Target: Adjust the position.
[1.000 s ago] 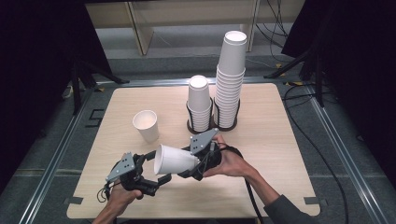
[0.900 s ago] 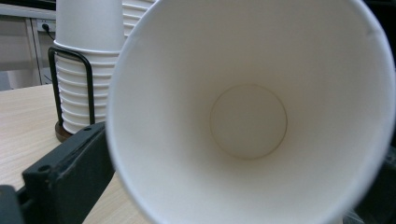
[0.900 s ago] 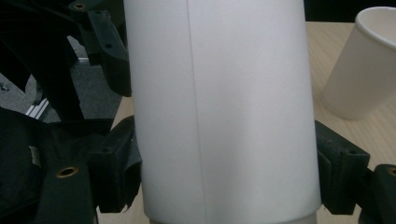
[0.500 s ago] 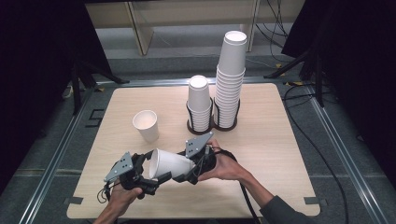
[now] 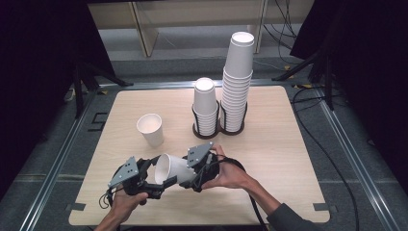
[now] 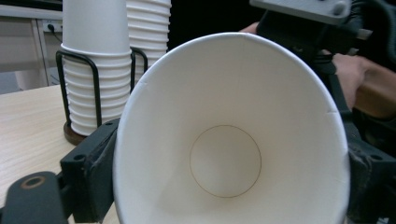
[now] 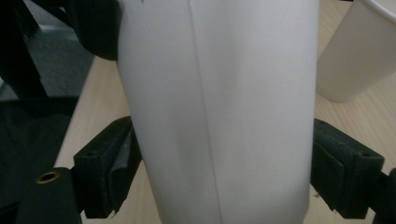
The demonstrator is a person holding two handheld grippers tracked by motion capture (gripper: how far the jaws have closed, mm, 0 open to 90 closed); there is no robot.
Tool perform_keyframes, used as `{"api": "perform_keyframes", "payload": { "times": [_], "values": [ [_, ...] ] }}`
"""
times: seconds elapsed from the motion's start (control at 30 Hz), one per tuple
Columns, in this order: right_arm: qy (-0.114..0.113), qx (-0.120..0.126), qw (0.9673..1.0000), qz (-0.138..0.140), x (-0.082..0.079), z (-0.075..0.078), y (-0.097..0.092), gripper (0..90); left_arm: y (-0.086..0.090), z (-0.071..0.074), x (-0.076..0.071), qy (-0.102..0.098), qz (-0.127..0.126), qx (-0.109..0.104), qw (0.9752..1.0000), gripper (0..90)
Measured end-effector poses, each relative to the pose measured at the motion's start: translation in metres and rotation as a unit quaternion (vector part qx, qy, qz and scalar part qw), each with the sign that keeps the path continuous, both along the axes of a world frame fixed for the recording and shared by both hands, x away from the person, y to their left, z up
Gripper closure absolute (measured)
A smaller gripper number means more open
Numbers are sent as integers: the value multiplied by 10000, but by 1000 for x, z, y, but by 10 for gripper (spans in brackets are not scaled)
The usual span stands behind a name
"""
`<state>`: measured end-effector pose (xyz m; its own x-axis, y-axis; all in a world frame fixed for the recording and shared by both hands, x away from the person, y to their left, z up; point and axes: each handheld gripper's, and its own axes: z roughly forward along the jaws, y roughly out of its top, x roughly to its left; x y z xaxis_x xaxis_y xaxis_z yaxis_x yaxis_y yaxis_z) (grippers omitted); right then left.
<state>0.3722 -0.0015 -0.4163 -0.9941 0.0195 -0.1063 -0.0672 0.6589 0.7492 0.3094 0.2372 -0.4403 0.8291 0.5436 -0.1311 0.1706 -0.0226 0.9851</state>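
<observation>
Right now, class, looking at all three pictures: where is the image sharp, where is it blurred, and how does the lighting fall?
High view: the table is evenly lit, surroundings dark, all fairly sharp. Left gripper view: the held cup is bright inside, its near rim soft, the cup stacks behind clearer. Right gripper view: the cup wall is close and blurred, and the standing cup is soft too.

High view above table (image 5: pixel 288 144) looking down, both gripper views close, sharing the cup (image 5: pixel 174 169).
</observation>
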Motion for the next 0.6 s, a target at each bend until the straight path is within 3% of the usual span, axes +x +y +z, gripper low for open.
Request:
{"api": "perform_keyframes", "payload": {
  "times": [0.2, 0.23, 0.3, 0.43, 0.47, 0.6],
  "values": [
    [-444, -324, 9984, 116, -6, 4, 5, 167, -4, 0, 0, -13, -71, 288, 9996, 116],
    [-417, -401, 9982, 150, -7, 4, 6, 175, -5, -1, 0, -14, -88, 265, 9996, 116],
    [-464, -491, 9976, 147, -8, 2, 7, 189, -5, -1, -1, 7, -128, 486, 9987, 115],
    [-379, -611, 9973, 173, -7, -1, 9, 208, -7, -2, 0, 22, -150, 421, 9990, 115],
    [-367, -638, 9972, 163, -8, -2, 9, 210, -6, -1, 0, 54, -134, 488, 9987, 115],
    [-230, -567, 9980, 167, -5, -5, 10, 219, -5, -1, 0, 42, -160, 463, 9988, 112]
  ]
}}
